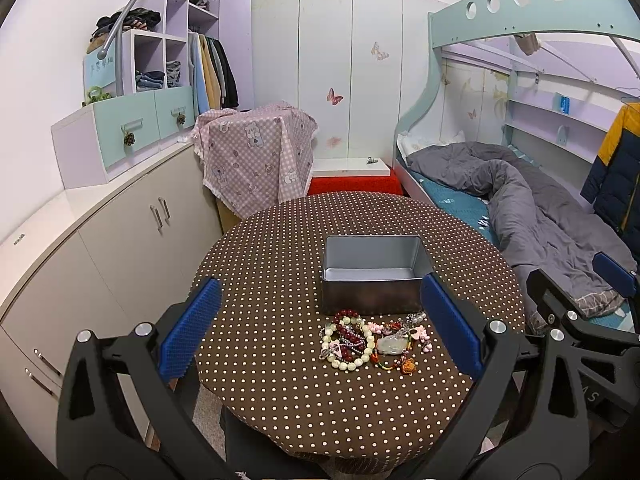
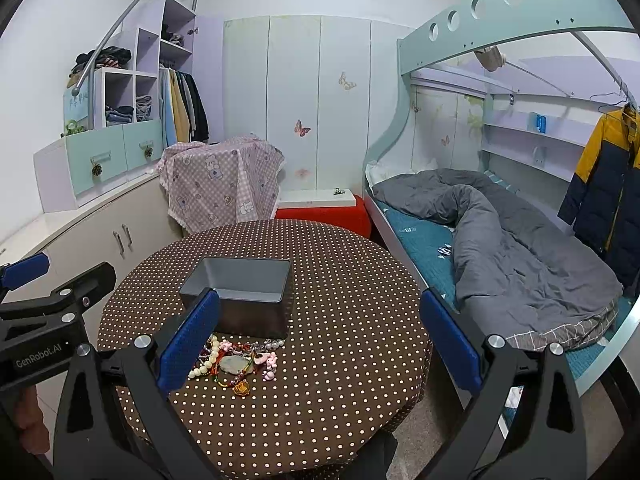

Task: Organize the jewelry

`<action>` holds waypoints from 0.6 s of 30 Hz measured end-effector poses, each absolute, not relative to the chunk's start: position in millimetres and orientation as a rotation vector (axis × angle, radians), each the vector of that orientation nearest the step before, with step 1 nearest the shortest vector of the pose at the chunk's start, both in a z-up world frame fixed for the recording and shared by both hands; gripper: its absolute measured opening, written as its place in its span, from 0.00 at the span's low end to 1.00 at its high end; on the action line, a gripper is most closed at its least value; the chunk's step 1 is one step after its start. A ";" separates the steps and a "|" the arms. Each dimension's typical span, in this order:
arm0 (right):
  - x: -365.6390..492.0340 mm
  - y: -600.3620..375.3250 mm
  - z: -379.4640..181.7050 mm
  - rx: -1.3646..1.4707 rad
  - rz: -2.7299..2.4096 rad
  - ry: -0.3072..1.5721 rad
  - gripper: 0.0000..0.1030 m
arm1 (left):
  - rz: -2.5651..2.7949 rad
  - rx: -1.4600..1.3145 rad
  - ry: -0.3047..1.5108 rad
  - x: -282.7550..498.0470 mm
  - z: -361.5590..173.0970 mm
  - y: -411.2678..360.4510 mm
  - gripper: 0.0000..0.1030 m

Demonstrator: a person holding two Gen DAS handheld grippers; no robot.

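Note:
A pile of jewelry (image 1: 370,340) lies on the round table with a brown polka-dot cloth (image 1: 280,264): pale and dark red bead bracelets, pink charms, a pale jade pendant, red cords. It also shows in the right wrist view (image 2: 236,362). An open grey metal tin (image 1: 374,274) stands empty just behind the pile; it shows in the right wrist view (image 2: 240,294) too. My left gripper (image 1: 320,326) is open above the table's near side, the pile between its blue pads. My right gripper (image 2: 320,340) is open, to the right of the pile.
A low cabinet (image 1: 120,232) runs along the left. A bunk bed with a grey duvet (image 2: 520,248) stands to the right. A box under a pink checked cloth (image 1: 256,152) and a red stool (image 1: 352,184) stand behind the table.

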State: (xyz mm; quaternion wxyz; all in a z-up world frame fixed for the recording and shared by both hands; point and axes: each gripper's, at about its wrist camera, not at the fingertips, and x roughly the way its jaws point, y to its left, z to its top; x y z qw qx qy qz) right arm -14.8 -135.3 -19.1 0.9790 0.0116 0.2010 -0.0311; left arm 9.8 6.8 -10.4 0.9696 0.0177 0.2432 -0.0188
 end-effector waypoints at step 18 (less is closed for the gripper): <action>10.6 -130.1 -50.0 0.019 -0.039 0.555 0.92 | -0.031 0.027 0.639 38.4 -41.5 13.8 0.94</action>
